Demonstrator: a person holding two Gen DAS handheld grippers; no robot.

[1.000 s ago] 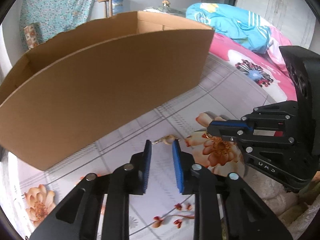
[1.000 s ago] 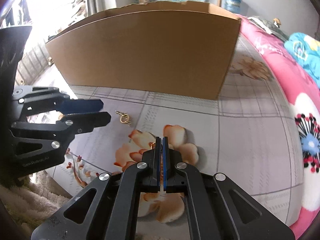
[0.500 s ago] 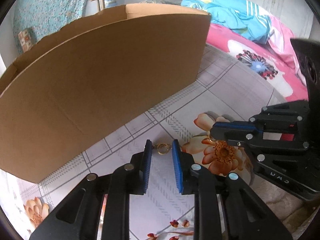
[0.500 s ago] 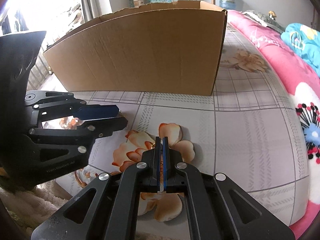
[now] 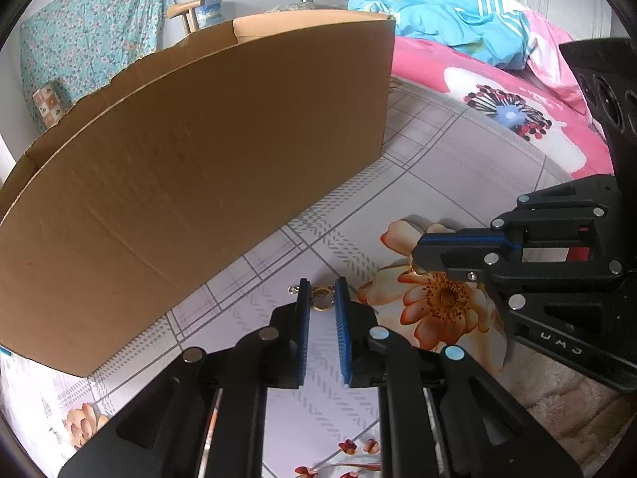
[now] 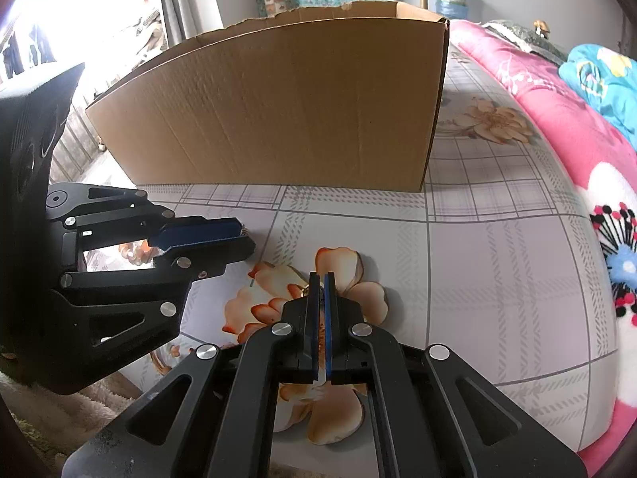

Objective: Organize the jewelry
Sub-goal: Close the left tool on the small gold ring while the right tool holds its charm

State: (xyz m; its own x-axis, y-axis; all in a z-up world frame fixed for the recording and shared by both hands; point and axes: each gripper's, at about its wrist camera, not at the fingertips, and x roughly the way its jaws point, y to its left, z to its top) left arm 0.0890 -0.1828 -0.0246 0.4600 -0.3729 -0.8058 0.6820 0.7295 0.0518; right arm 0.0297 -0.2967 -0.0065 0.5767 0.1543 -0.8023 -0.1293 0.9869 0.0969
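Left hand-held gripper (image 5: 321,298) closing around a gold jewelry piece (image 5: 321,302) on the flowered cloth.

Its blue pads (image 5: 303,310) have just been drawing together and stand a narrow gap apart, with the small gold rings and clasp lying between their tips; whether the pads already press on the metal cannot be told. The right hand-held gripper (image 6: 319,283) has its jaws pressed together, its tips over an orange flower printed on the cloth, with a small glint of gold at the tips, too small to identify. Both grippers point steeply down at the bed (image 6: 497,263), which is covered by a pale checked cloth with flower prints. Just beyond the jewelry stands a large open cardboard box (image 5: 199,167), and farther right lie a pink floral blanket (image 5: 497,91) and a bundle of blue bedding (image 5: 450,16).
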